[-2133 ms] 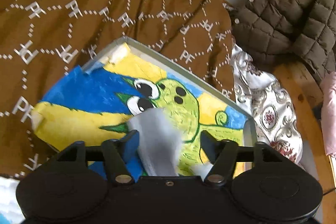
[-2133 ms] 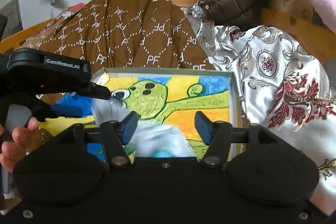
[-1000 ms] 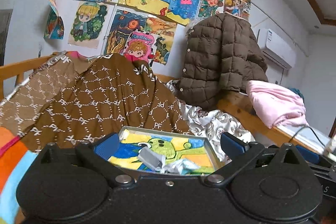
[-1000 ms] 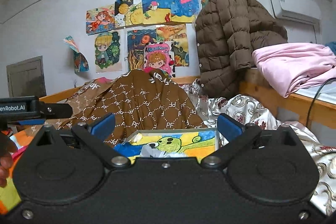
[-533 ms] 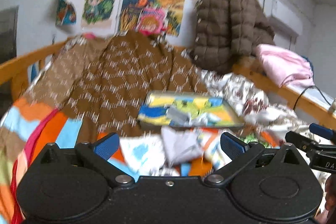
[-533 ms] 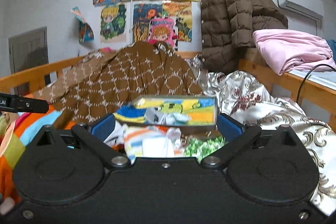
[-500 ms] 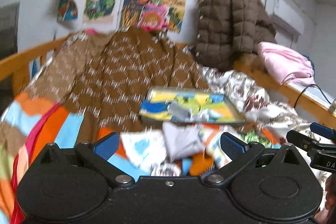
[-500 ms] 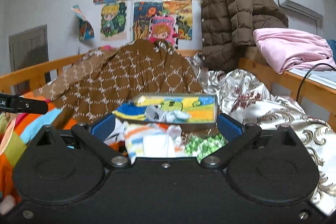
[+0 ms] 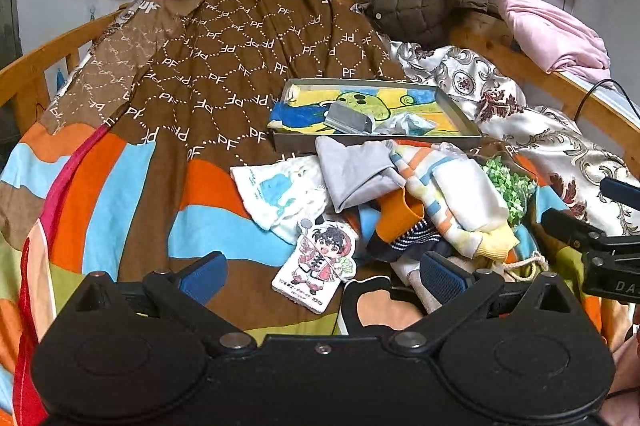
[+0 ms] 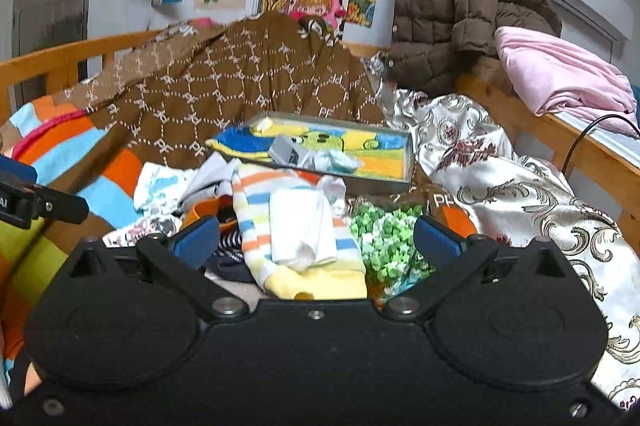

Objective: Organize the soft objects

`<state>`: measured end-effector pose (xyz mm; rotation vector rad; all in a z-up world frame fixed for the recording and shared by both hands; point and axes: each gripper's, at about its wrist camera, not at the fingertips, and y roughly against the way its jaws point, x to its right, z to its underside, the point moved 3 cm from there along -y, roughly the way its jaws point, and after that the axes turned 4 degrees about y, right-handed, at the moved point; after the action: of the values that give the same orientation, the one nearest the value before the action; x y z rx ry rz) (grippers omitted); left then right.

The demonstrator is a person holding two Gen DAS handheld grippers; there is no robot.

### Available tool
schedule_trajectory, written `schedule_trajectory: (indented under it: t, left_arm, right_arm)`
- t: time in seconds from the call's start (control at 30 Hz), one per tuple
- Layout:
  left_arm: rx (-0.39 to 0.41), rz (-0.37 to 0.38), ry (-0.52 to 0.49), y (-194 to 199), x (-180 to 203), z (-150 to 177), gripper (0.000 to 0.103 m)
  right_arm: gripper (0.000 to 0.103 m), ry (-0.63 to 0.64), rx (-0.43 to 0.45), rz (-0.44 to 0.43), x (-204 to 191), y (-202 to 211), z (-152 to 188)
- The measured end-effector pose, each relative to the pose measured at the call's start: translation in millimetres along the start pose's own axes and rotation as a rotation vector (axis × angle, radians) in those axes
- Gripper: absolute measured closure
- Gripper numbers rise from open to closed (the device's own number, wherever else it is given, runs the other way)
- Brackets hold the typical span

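Socks, left view: a loose pile [image 9: 420, 194] lies ahead of the left gripper [image 9: 322, 272], mostly right of its midline, on a striped blanket [image 9: 120, 194].
Left gripper: jaws spread wide, nothing between them; a cartoon card [image 9: 316, 264] lies on the blanket just ahead of the gap.
Pile parts: a grey sock [image 9: 352, 170] and a whale-print cloth [image 9: 280, 192] at the far left of the heap, a striped sock [image 9: 452, 202] to the right, green leafy stuff [image 9: 508, 186] beyond it.
Tray: a shallow grey tray [image 9: 376, 140] sits past the pile, holding a folded grey piece [image 9: 348, 118] on a cartoon picture.
Right edge: the right gripper [image 9: 608, 226] pokes in, off to the side of the pile.
Socks, right view: the striped sock [image 10: 296, 222] lies straight ahead between the spread fingers of the right gripper [image 10: 316, 236], not pinched.
Right gripper: jaws wide apart, empty.
Neighbours: green leafy stuff [image 10: 384, 234] just inside the right finger; whale cloth [image 10: 160, 186] ahead to the left.
Tray again: tray [image 10: 376, 182] just beyond the sock, grey piece [image 10: 286, 150] inside.
Left edge: the left gripper [image 10: 36, 202] shows, well left of the pile.
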<state>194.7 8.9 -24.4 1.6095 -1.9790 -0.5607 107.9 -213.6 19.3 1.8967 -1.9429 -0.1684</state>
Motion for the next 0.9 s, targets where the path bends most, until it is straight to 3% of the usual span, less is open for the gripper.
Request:
schedule_trajectory:
  t: [0.43,0.9]
  left_arm:
    - [-0.024,0.0,-0.068,-20.8,13.2,2.0,0.001]
    - [-0.016,0.005,-0.081,-40.1,19.0,-2.5,0.001]
  right_arm:
    - [0.001,-0.059,-0.124,0.014,11.2,-24.1,4.5]
    - [0.001,-0.087,-0.154,0.021,12.5,-47.4,7.1]
